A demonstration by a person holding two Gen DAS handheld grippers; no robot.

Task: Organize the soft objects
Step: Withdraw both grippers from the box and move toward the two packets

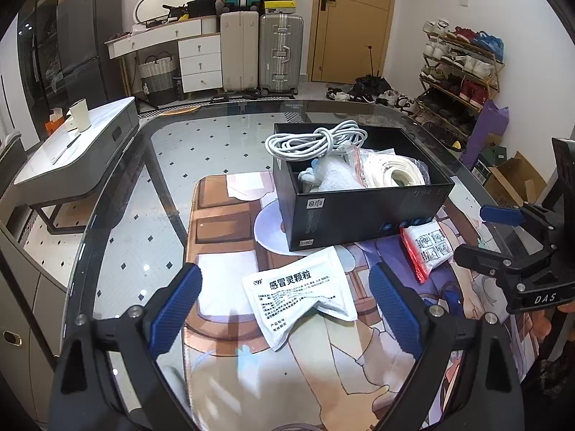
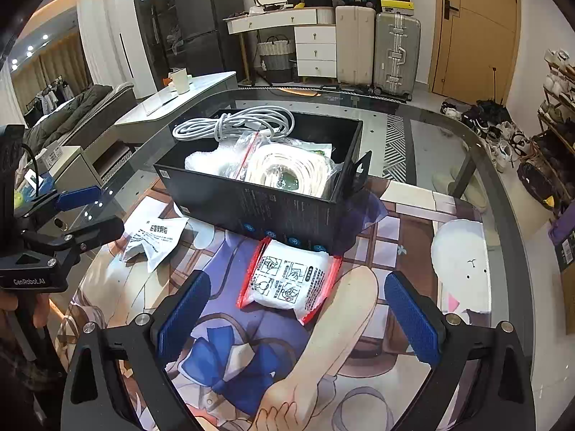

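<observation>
A white medicine pouch (image 1: 302, 301) with black print lies on the printed mat, between the pads of my open left gripper (image 1: 287, 312); it also shows in the right wrist view (image 2: 154, 239). A red-edged zip bag (image 2: 291, 280) holding a white pack lies just before my open right gripper (image 2: 298, 319) and shows in the left wrist view (image 1: 429, 251). Behind both stands a black box (image 1: 359, 212) (image 2: 273, 204) holding a coiled white cable (image 1: 316, 140), a white cloth (image 1: 330, 179) and a bagged cream coil (image 2: 291, 172).
The printed mat (image 2: 359, 323) covers a glass table (image 1: 125, 237) with a rounded edge. A grey side table (image 1: 72, 151) with a cup stands to the left. Suitcases, drawers and a shoe rack (image 1: 463, 72) stand beyond.
</observation>
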